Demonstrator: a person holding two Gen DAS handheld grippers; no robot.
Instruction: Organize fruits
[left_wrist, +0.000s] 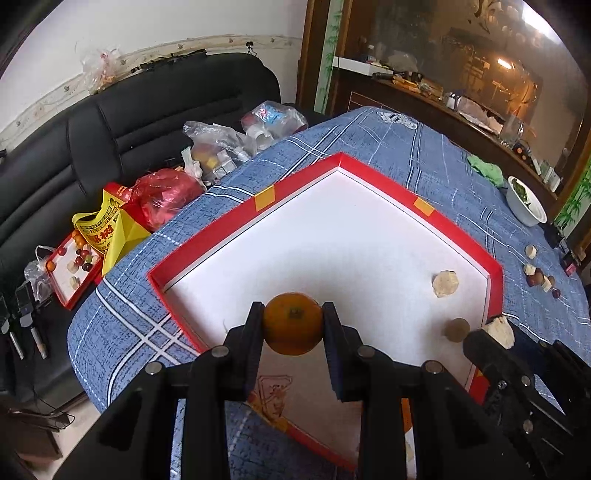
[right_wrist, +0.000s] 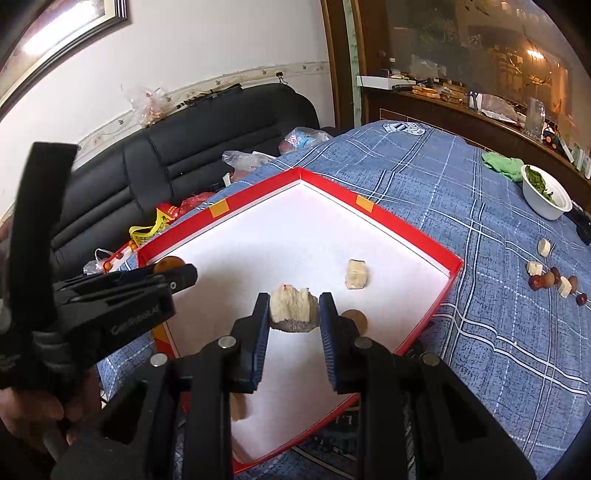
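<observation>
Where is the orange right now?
The orange is clamped between the jaws of the left gripper, low in the left wrist view, held over the near-left part of the red box; the right wrist view shows it at far left.

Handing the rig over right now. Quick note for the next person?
Left gripper: shut on an orange, held over the near part of the red box.
Right gripper: shut on a pale fruit chunk, also over the box.
Done: one pale piece and a small brown round fruit lie on the box's white floor.
Left: release both held fruits into the box, then fetch the loose pieces scattered on the blue cloth to the right. The white bowl of greens stands beyond them, apart from the box.
</observation>
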